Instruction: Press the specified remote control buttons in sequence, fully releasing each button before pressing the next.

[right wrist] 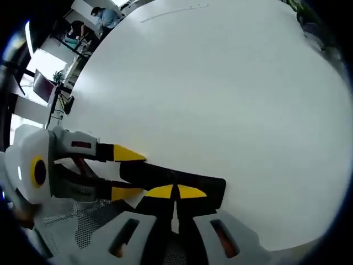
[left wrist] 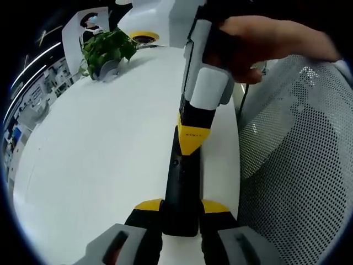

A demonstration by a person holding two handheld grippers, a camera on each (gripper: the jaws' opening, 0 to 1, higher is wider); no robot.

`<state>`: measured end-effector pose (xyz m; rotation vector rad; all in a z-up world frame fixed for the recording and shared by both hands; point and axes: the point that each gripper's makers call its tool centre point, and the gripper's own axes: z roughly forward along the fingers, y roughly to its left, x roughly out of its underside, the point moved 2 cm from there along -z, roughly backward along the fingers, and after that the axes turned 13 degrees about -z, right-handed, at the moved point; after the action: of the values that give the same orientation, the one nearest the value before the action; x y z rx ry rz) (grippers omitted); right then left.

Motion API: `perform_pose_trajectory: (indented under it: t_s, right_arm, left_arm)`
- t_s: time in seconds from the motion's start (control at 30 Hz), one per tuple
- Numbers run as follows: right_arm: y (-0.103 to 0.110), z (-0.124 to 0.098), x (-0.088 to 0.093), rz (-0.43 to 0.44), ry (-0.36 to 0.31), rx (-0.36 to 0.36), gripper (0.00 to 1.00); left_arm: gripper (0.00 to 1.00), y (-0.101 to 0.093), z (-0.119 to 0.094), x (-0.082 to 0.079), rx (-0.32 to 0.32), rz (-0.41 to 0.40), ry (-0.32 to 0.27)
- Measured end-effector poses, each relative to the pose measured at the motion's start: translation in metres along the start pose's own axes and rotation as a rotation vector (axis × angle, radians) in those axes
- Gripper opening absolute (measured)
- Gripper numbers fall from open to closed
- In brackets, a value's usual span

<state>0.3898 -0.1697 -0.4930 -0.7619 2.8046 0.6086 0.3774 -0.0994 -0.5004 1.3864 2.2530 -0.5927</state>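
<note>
Remote control (left wrist: 181,190), long and black, lies near the edge of the white table (left wrist: 99,154) with one end clamped between the yellow-tipped jaws of the left gripper (left wrist: 181,207), which are closed against its sides. At the remote's far end the right gripper (left wrist: 191,138) comes down with its yellow tips drawn together on the remote's top face; the jaws hold nothing between them. A person's hand (left wrist: 259,47) grasps that gripper's white body from above.

In the right gripper view, the right gripper (right wrist: 175,191) shows its two yellow tips touching each other over the remote control (right wrist: 176,185), and the left gripper (right wrist: 124,174) reaches in from the left with one yellow tip on each side of the remote.

Beyond the remote, a potted green plant (left wrist: 107,49) stands at the table's far end, with a yellow-rimmed round object (left wrist: 144,37) near it. Beside the table edge nearest the remote is a grey mesh chair back (left wrist: 298,165). Far past the table, people (right wrist: 105,16) sit at desks.
</note>
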Motion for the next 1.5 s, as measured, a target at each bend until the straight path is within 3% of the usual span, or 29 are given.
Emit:
perform_pose_trajectory:
  t_s: [0.4,1.0,1.5]
  right_arm:
    - [-0.002,-0.002,0.008,0.067,0.030,-0.039,0.00]
    - [-0.004,-0.006,0.017,0.043,0.090,-0.014,0.00]
    - [-0.002,-0.005,0.014,0.032,0.088,-0.016,0.00]
  left_arm:
    - [0.25,0.000,0.000,0.000,0.003,-0.004,-0.003]
    - [0.25,0.000,0.000,0.000,0.007,-0.005,-0.017]
    - [0.25,0.000,0.000,-0.001,0.007,-0.006,-0.020]
